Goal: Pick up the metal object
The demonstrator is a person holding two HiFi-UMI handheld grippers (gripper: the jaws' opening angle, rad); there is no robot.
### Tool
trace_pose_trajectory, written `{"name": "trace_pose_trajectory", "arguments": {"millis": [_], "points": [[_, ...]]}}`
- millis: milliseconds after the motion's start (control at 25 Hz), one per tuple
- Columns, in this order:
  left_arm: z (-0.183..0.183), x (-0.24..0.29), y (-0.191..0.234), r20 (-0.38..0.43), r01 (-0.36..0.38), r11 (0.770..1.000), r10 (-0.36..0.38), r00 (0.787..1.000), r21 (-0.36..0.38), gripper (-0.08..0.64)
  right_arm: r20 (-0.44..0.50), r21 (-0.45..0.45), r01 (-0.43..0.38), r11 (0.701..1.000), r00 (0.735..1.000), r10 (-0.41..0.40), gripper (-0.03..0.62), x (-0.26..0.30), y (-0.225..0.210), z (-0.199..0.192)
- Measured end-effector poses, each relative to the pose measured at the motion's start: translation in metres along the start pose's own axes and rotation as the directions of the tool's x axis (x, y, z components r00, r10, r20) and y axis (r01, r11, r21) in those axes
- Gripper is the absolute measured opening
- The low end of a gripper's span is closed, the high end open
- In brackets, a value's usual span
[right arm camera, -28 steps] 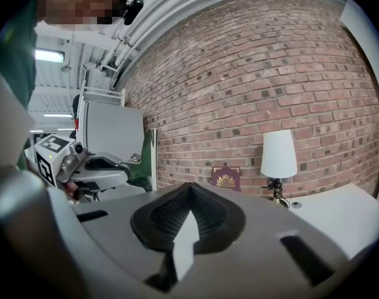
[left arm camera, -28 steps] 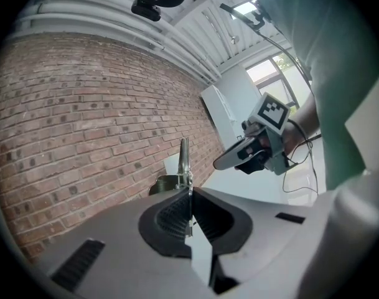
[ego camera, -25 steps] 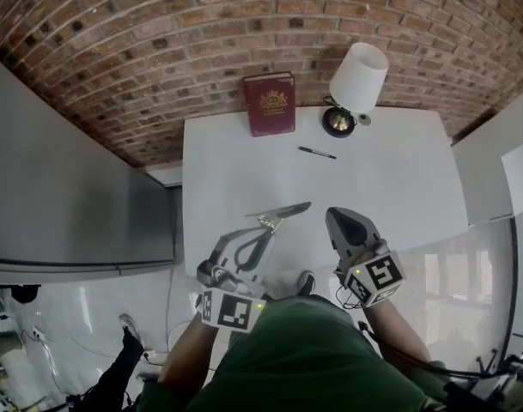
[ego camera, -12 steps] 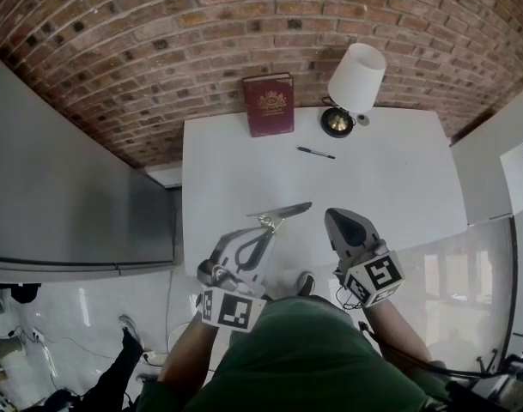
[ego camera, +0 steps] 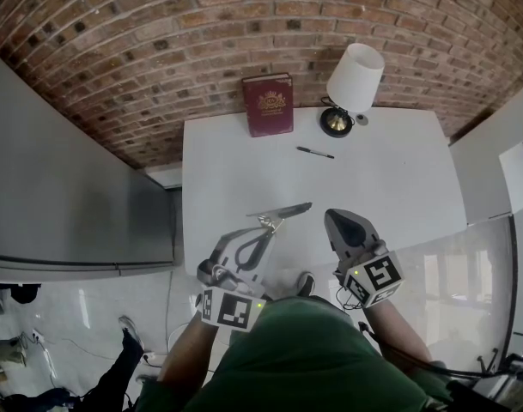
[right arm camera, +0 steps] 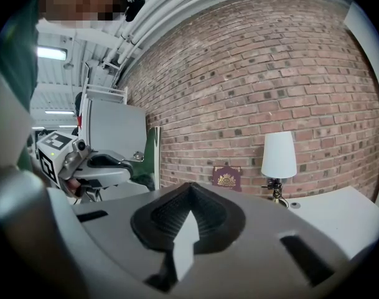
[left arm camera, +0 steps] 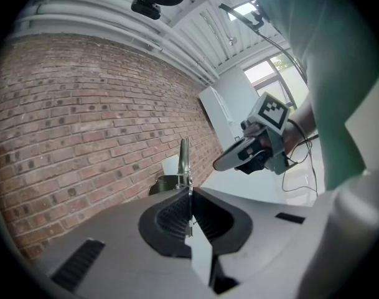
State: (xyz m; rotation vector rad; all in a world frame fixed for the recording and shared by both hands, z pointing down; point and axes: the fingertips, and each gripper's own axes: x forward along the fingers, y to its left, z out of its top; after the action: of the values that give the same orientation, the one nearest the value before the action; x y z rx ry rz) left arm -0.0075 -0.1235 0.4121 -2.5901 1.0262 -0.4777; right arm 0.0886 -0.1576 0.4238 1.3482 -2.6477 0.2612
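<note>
The metal object (ego camera: 282, 210) is a thin, flat silver piece, and it is lifted above the near left part of the white table (ego camera: 398, 187). My left gripper (ego camera: 265, 225) is shut on its near end. In the left gripper view the metal object (left arm camera: 183, 159) sticks straight out past the closed jaws of the left gripper (left arm camera: 190, 190). My right gripper (ego camera: 333, 216) hovers just to the right of it, shut and empty. Seen from the right gripper view, the right gripper (right arm camera: 190, 187) has its pads together with nothing between them.
A dark red book (ego camera: 269, 104) leans against the brick wall at the table's far edge. A white-shaded lamp (ego camera: 354, 82) stands beside it, and a black pen (ego camera: 317, 153) lies in front of them. A grey cabinet (ego camera: 72, 187) flanks the table's left side.
</note>
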Motion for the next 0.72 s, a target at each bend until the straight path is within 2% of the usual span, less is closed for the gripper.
{"name": "trace_pose_trajectory", "arguments": {"millis": [720], "points": [[-0.0074, -0.0047, -0.0075, -0.014, 0.015, 1.000, -0.014, 1.000, 0.013, 0.009, -0.008, -0.005, 0.010, 1.000, 1.000, -0.010, 0.002, -0.0083, 0.0047, -0.0085]]}}
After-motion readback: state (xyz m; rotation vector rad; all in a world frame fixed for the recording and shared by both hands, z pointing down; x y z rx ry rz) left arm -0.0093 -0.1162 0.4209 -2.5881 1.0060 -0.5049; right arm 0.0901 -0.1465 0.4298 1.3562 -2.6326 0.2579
